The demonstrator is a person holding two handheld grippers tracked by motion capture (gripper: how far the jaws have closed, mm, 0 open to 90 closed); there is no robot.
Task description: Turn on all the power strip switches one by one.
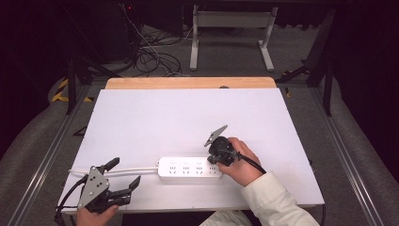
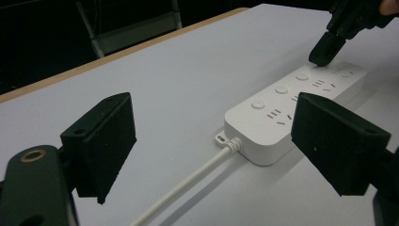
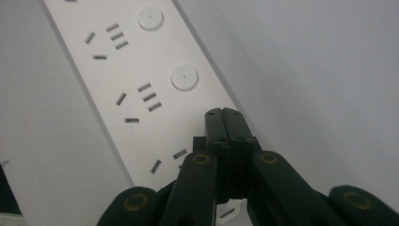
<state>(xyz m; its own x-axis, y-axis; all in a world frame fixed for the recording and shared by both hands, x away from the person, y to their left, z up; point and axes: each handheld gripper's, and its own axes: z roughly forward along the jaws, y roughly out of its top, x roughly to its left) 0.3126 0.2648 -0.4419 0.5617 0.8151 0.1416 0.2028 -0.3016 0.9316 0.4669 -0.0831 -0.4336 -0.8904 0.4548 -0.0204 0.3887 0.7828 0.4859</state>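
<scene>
A white power strip [image 1: 188,168] lies near the front edge of the white table [image 1: 188,117], its white cable [image 1: 117,169] running off to the left. My right gripper [image 1: 218,159] points down at the strip's right end with its jaws shut and nothing between them. In the right gripper view the shut tip [image 3: 224,115] sits on the strip [image 3: 136,80], in line with two round buttons [image 3: 184,77]. My left gripper [image 1: 124,173] hovers at the front left, open and empty. Its view shows the strip [image 2: 291,101], the cable [image 2: 188,186] and the right gripper's tip [image 2: 324,52] at the far end.
A wooden strip [image 1: 188,83] borders the table's far side. Beyond it are tangled floor cables [image 1: 150,56] and a white metal frame [image 1: 230,33]. Metal rails [image 1: 348,155] run along both sides of the table.
</scene>
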